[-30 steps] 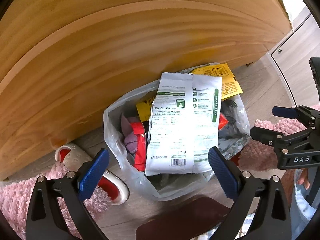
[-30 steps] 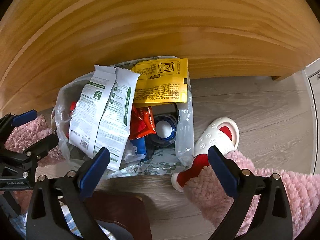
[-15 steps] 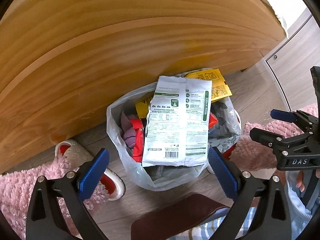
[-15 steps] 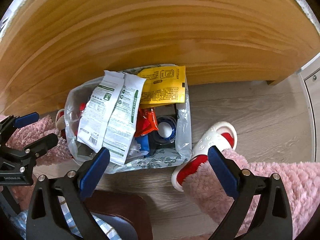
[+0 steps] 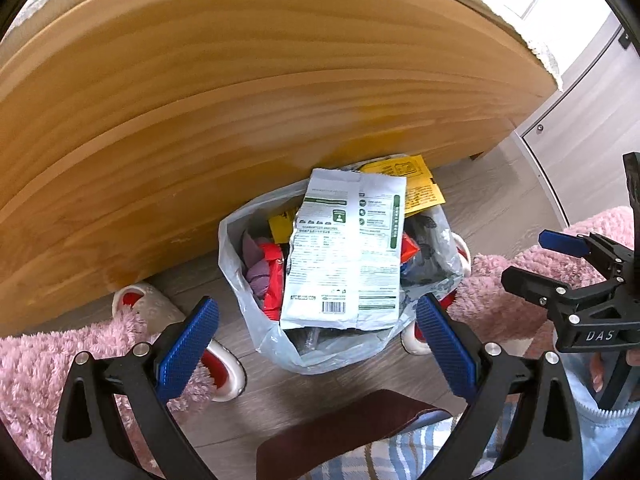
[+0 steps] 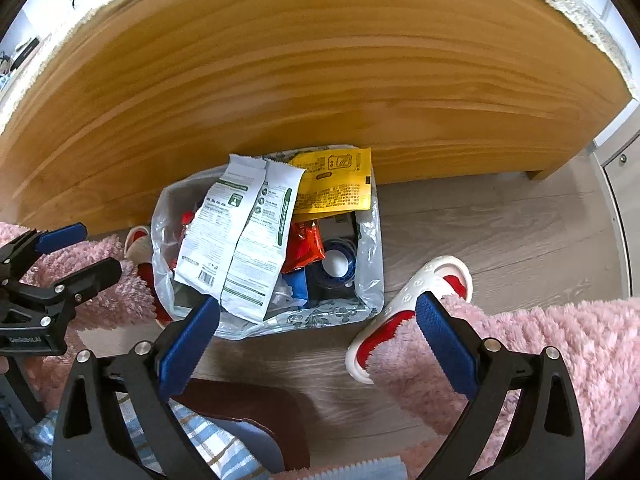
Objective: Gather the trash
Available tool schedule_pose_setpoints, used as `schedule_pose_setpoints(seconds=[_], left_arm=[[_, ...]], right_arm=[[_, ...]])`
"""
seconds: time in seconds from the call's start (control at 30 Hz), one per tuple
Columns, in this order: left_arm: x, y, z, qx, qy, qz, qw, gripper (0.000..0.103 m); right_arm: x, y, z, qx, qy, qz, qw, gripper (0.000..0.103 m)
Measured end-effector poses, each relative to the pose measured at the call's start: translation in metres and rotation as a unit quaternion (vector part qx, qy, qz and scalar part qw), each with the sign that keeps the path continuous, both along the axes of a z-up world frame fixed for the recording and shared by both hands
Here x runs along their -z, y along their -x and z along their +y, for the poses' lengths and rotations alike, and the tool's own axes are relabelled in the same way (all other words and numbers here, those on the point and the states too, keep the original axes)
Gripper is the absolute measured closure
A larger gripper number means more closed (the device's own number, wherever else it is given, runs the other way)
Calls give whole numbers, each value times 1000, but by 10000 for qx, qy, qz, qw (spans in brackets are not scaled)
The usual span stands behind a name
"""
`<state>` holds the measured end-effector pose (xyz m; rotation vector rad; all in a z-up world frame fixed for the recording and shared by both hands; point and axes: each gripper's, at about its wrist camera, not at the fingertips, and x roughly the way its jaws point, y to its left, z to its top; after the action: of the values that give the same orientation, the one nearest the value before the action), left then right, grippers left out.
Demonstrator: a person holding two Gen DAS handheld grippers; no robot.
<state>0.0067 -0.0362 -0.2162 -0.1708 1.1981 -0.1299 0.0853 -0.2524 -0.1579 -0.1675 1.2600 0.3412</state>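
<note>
- Trash bag (image 5: 276,344), translucent plastic, sits on the wood floor (image 6: 500,232) up against a big wooden panel (image 5: 240,120). Mouth open, stuffed full.
- White-and-green pouch (image 5: 346,252) lies on top of the load, partly hanging over the near rim. Yellow wrapper (image 6: 334,192) is behind it, leaning on the panel.
- Also in the bag: red wrappers (image 6: 306,246), a blue tape roll (image 6: 336,264), something purple (image 5: 256,268) on the left side.
- Left gripper (image 5: 316,344): fingers spread wide, holding nothing, above the floor just in front of the bag.
- Right gripper (image 6: 316,340): fingers also wide apart and empty, near the bag's front edge.
- Clutter flanking the bag: red-and-white slipper (image 5: 224,364) with pink fuzzy material (image 5: 48,364) on the left, touching or very near the bag; a second slipper (image 6: 424,292) on the right, close beside the bag, with more pink fuzz (image 6: 520,344) over its near end.
- Dark brown object (image 5: 348,420) and plaid blue fabric (image 6: 192,436) sit low in both views, between the grippers and the bag.
- Grey cabinet (image 5: 576,136) stands at far right, well apart.
</note>
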Motion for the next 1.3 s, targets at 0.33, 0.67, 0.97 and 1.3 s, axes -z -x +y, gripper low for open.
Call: schedule_pose_setpoints(seconds=[0.33,0.67,0.97,1.3], left_arm=[[-38,11,-6,178,53,-477,9987,8],[-76,26,-12,419,191,-744,9962,8],[-107,40,-20,652,200,-1068,9919,8],[-144,57,-29,892,334,-1478,9844,8]], right_arm=[[-31,18,-9,23,-171,-282,9995,9],[-65,33,-13,-11,-352,-462,9983,9],[-110,46,-12,-55,-425,-851,9954,9],[-150,63,-16,-29,-565,-1111,9922,9]])
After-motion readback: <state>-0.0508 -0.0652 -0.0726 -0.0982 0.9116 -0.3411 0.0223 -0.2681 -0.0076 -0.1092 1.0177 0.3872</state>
